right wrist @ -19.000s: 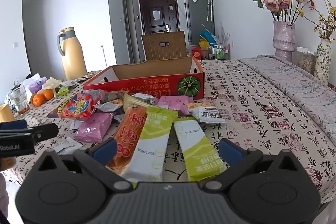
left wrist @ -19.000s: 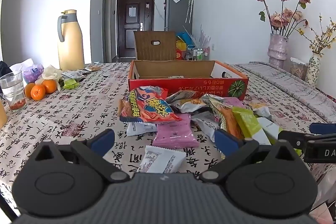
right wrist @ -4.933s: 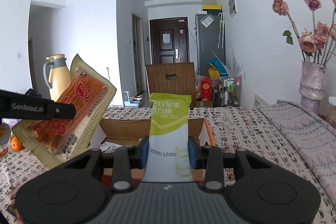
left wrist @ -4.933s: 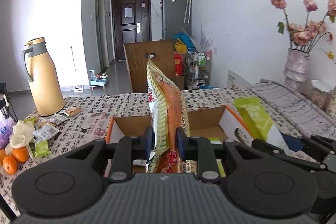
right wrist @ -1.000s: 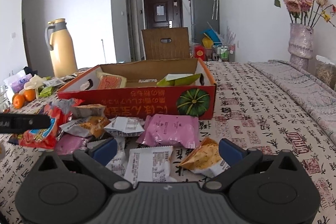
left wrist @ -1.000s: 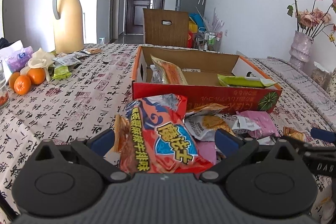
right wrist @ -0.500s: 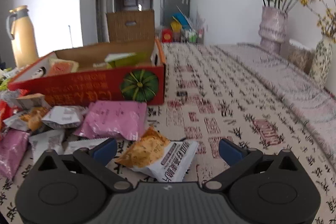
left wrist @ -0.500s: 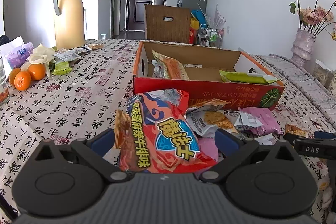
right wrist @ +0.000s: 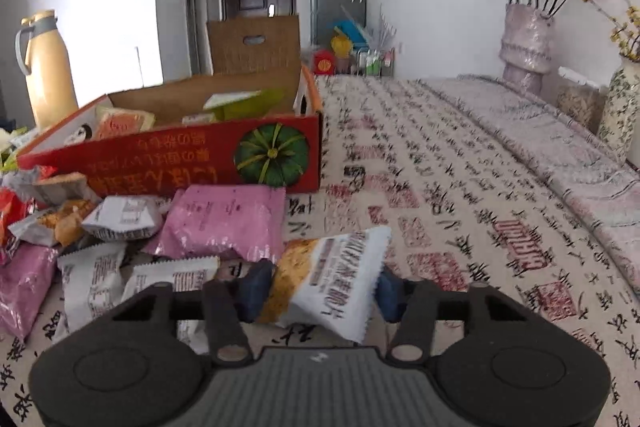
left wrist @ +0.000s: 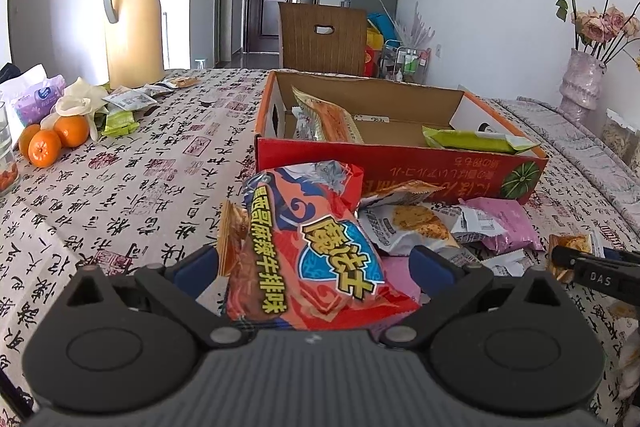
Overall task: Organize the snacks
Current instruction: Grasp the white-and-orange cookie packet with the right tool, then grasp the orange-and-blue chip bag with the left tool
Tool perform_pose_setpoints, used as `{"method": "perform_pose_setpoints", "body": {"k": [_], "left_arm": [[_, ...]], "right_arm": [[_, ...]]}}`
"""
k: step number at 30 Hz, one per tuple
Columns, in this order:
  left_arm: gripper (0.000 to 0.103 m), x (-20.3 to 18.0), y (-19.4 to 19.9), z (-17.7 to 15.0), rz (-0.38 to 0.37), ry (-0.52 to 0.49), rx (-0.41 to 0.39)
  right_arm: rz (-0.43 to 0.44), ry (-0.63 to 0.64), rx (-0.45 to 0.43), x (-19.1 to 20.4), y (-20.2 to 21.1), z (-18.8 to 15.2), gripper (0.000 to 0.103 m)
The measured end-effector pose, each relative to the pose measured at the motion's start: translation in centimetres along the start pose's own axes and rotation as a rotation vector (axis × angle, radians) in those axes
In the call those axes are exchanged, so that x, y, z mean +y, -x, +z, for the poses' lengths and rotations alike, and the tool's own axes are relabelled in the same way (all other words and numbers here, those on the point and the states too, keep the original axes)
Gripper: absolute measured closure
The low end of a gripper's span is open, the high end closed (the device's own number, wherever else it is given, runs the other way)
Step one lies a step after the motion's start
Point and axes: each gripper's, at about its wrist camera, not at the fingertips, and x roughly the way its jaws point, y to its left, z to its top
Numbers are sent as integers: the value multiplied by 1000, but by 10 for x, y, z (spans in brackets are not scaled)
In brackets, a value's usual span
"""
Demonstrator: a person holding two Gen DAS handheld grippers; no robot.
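Observation:
A red cardboard box (left wrist: 400,163) stands on the table and holds an orange packet (left wrist: 332,119) and a green packet (left wrist: 472,141). Loose snack packets lie in front of it. My left gripper (left wrist: 316,267) is open, its fingers on either side of a big red chip bag (left wrist: 316,243). My right gripper (right wrist: 320,287) has closed in on a white and orange snack packet (right wrist: 332,279), its pads touching both sides. The right gripper's finger also shows in the left wrist view (left wrist: 592,277). The box shows in the right wrist view (right wrist: 180,155) too.
A pink packet (right wrist: 228,223) and white packets (right wrist: 92,279) lie left of my right gripper. A yellow thermos (left wrist: 134,23), oranges (left wrist: 56,139) and small packets sit at the far left. Flower vases (right wrist: 526,43) stand at the right. A brown chair (left wrist: 322,41) is behind the table.
My right gripper has moved forward and closed from wide open onto the white and orange packet. My left gripper has edged closer to the red chip bag, still open.

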Motion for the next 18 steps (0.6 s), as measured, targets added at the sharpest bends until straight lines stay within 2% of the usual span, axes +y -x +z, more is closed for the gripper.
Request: {"method": "perform_pose_setpoints", "body": {"k": [7,15,18], "left_arm": [[0,-3,-5,4,20,-1,11],[0,-5,-17,15,82,11,28],[10,-7,-22,19,87,14,33]], "right_arm": [[18,-1,-41,0,11,-1,60],[40,-19,-72,0,21,-1,61],[40,-21,-69,0,21,-2,61]]}}
